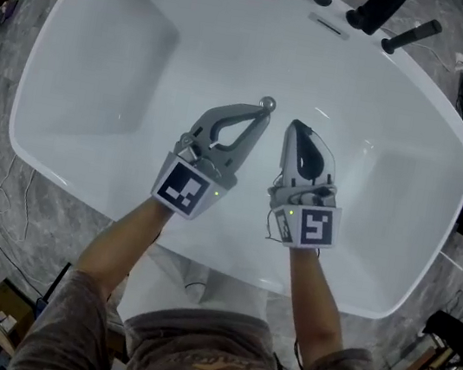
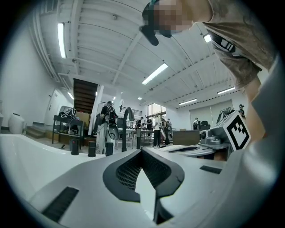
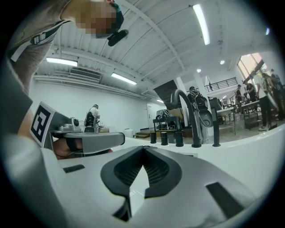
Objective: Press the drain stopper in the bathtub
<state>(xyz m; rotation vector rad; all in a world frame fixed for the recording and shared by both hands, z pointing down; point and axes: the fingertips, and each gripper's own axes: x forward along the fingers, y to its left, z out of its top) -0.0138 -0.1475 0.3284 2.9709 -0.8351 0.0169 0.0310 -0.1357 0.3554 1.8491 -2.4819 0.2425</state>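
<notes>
Over the floor of the white bathtub (image 1: 42,159), both hand-held grippers hang side by side, each with its jaws brought together at the tips and nothing between them. The chrome drain stopper (image 1: 268,103) sits on the tub floor just beyond the left gripper (image 1: 260,116), whose long axis points at it. The right gripper (image 1: 296,129) lies just to the stopper's right, so the left is better placed to press; contact cannot be judged.
</notes>
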